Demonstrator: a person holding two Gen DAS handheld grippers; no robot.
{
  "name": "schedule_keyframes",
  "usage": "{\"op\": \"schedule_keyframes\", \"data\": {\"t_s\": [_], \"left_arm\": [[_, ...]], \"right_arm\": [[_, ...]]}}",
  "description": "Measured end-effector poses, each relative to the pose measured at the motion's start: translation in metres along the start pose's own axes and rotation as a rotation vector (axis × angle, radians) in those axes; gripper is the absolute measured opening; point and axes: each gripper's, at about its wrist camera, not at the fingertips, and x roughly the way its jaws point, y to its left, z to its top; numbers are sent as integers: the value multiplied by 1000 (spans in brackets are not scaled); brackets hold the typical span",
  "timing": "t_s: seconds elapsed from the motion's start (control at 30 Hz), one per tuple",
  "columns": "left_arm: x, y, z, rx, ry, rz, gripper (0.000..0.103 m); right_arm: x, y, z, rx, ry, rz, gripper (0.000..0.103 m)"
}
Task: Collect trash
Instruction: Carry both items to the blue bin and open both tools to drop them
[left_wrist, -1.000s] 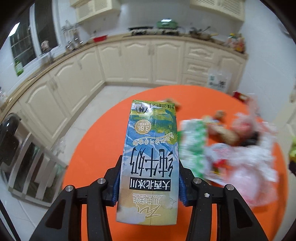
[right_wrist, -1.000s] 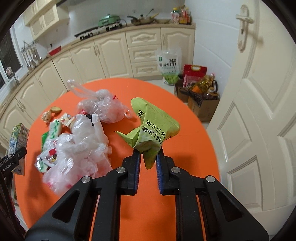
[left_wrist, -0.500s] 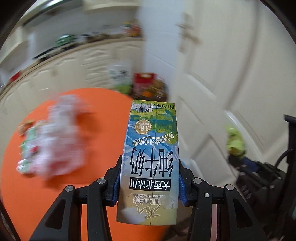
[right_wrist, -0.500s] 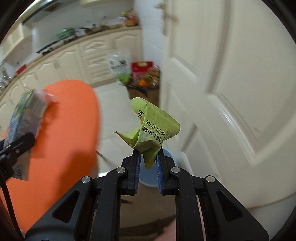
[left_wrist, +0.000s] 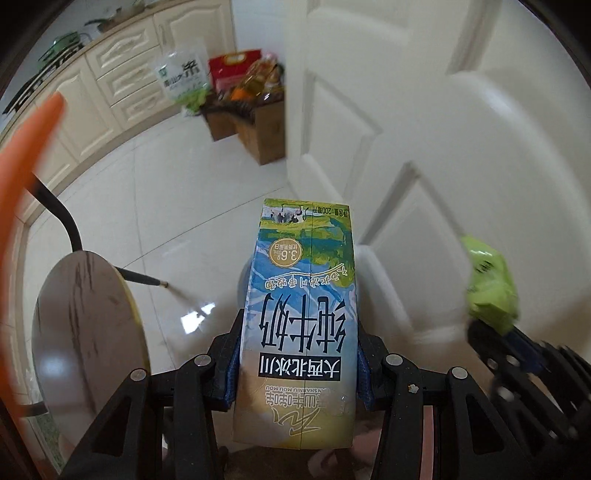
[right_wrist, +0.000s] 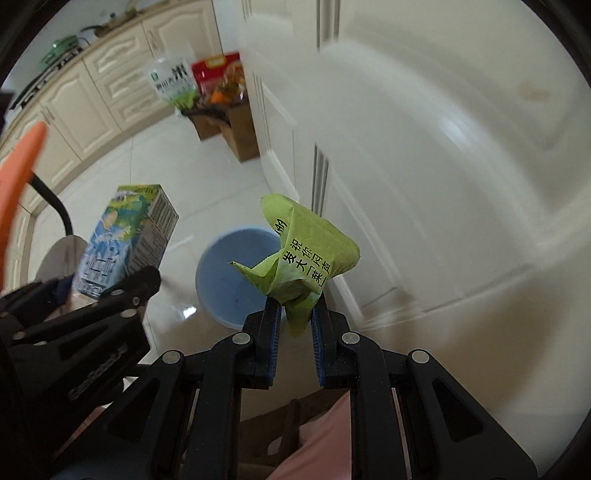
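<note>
The left gripper (left_wrist: 297, 354) was clamped on a tall blue, green and white paper milk carton (left_wrist: 301, 314), its blue pads pressed against the carton's two narrow sides, with the printed text upside down in the left wrist view. The right gripper (right_wrist: 295, 325) was pinched tight on the lower tail of a crumpled lime-green paper wrapper with black characters (right_wrist: 301, 258).

Both tools pointed steeply down at the glossy white tiled floor (right_wrist: 177, 192). In the right wrist view, a round light-blue plastic bin (right_wrist: 225, 280) stood on the floor just beside the white panelled door (right_wrist: 443, 166), partly hidden behind the wrapper. The carton appeared to hang left of the bin, though motion blur made the exact relation hard to judge.

At the left edge showed the rim of the orange round table (left_wrist: 22, 147) and a grey round stool seat with black legs (left_wrist: 85, 325). Farther off, a brown cardboard box of groceries (left_wrist: 258, 122) sat near the cream cabinets (left_wrist: 122, 74).
</note>
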Motion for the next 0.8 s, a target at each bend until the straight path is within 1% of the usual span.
{"op": "schedule_keyframes", "data": {"t_s": [0.03, 0.07, 0.13, 0.17, 0.23, 0.27, 0.37, 0.43, 0.5, 0.57, 0.6, 0.63, 0.67, 0.7, 0.73, 0.77, 0.8], "left_arm": [[18, 0, 13, 0, 15, 8, 45], [39, -3, 22, -5, 45, -5, 45], [71, -4, 36, -46, 75, -55, 45], [85, -4, 41, -65, 88, -57, 45], [111, -1, 49, -89, 97, -17, 45], [121, 1, 54, -86, 94, -14, 45], [158, 5, 67, -76, 133, -45, 45], [172, 7, 70, -97, 148, -50, 45], [184, 15, 69, -116, 159, -86, 45], [185, 14, 63, -96, 172, -122, 46], [186, 13, 64, -88, 174, -121, 46], [188, 10, 64, -77, 172, -110, 46], [189, 10, 65, -62, 171, -92, 46], [192, 9, 65, -55, 174, -72, 47], [192, 9, 66, -59, 182, -63, 50], [195, 8, 63, -65, 191, -65, 55], [198, 9, 61, -77, 203, -77, 57]], "right_arm": [[16, 0, 6, 4, 23, 14, 15], [26, 1, 8, 4, 40, 18, 15], [51, 3, 15, 2, 69, 45, 15], [61, 3, 19, 6, 85, 59, 15], [85, 0, 26, 30, 123, 104, 15], [93, -3, 27, 38, 134, 119, 15], [120, -6, 36, 51, 156, 157, 15], [136, -7, 38, 43, 176, 171, 15], [150, -9, 37, 39, 195, 197, 16], [160, -7, 39, 35, 214, 214, 20], [163, -7, 39, 30, 219, 221, 20], [169, -4, 42, 26, 222, 225, 23], [172, -3, 43, 26, 225, 224, 35], [175, -4, 44, 28, 223, 221, 42], [176, -4, 45, 34, 217, 215, 53], [177, -5, 46, 40, 213, 206, 59], [177, -5, 47, 44, 212, 201, 60]]}}
